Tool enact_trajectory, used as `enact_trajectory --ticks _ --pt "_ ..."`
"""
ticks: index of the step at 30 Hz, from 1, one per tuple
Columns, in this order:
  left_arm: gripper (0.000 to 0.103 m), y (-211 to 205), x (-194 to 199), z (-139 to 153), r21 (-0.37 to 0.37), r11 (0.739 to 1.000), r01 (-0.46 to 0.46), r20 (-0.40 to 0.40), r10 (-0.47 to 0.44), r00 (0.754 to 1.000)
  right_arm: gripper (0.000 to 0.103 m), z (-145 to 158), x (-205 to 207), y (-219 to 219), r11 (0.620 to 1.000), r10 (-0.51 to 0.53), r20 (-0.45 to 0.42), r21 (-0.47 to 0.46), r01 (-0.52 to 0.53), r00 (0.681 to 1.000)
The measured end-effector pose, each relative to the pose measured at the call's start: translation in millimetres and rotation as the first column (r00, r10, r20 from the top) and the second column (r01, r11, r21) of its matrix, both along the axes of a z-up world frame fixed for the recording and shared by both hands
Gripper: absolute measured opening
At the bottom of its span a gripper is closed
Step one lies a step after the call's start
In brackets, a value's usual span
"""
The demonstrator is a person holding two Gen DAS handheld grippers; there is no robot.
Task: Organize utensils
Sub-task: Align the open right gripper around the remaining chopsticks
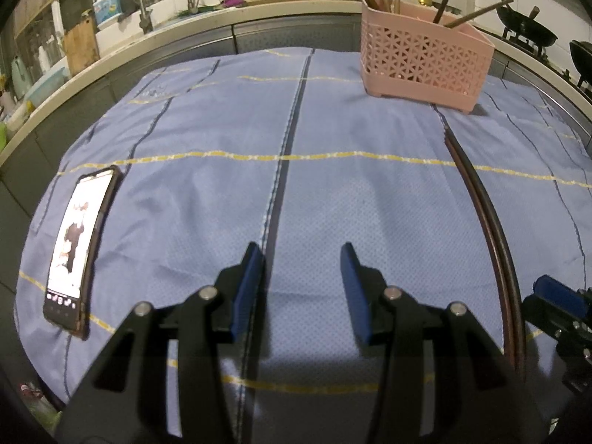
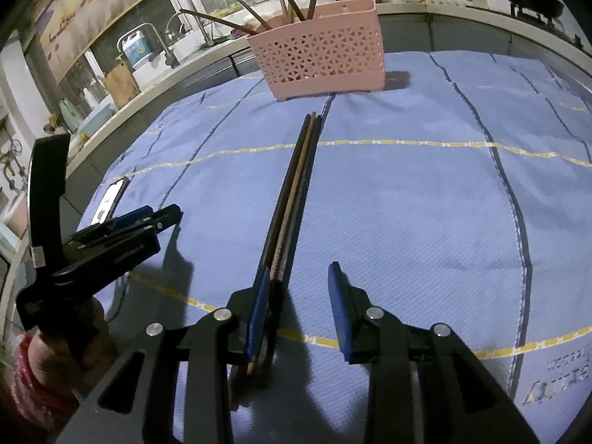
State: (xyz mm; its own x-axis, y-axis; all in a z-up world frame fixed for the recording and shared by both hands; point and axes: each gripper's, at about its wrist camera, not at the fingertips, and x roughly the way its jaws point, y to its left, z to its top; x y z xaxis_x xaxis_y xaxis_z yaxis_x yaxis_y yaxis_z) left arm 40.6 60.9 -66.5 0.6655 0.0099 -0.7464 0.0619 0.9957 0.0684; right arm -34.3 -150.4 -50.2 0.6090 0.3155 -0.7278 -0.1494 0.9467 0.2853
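Note:
A pink perforated basket [image 1: 425, 59] holding several chopsticks stands at the far side of the blue cloth; it also shows in the right wrist view [image 2: 325, 55]. A bundle of dark chopsticks [image 2: 292, 192] lies flat on the cloth, pointing at the basket, and shows at the right in the left wrist view [image 1: 484, 222]. My right gripper [image 2: 299, 288] is open, low over the near end of the bundle, which lies just inside its left finger. My left gripper [image 1: 301, 262] is open and empty over bare cloth, to the left of the chopsticks.
A phone [image 1: 79, 248] with a lit screen lies at the cloth's left edge. The blue cloth [image 1: 222, 192] covers the table. A counter with a sink, a cutting board and bottles runs behind. A wok [image 1: 525, 29] sits on a stove at far right.

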Motion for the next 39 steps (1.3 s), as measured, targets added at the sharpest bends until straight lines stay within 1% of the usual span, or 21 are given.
enact_trajectory --ticks 3,17,22,26,33,39 --pt "0.043 1 1 0 0.000 1.000 0.001 0.000 -0.001 1.000 0.033 0 0 -1 1.000 -0.013 0.009 -0.022 0.014 1.000" --pt "0.043 3 1 -1 -0.017 1.000 -0.002 -0.015 0.002 1.000 0.033 0 2 -7 0.999 -0.029 0.011 -0.025 0.029 1.000" --pt "0.043 4 2 0 -0.028 1.000 -0.005 -0.026 0.004 1.000 0.033 4 0 -3 1.000 0.005 0.028 -0.003 -0.005 1.000" --pt "0.043 4 2 1 -0.032 0.999 -0.004 -0.033 0.003 0.999 0.033 3 1 5 0.999 0.029 0.021 -0.027 -0.029 0.999" --pt "0.043 4 4 2 -0.042 0.999 -0.003 -0.047 0.001 0.999 0.033 1 2 11 0.998 0.034 0.010 -0.057 -0.034 0.999" --pt "0.051 4 3 1 -0.048 0.999 0.009 -0.062 -0.012 0.998 0.033 3 5 23 0.994 0.077 0.018 -0.083 -0.075 0.997"
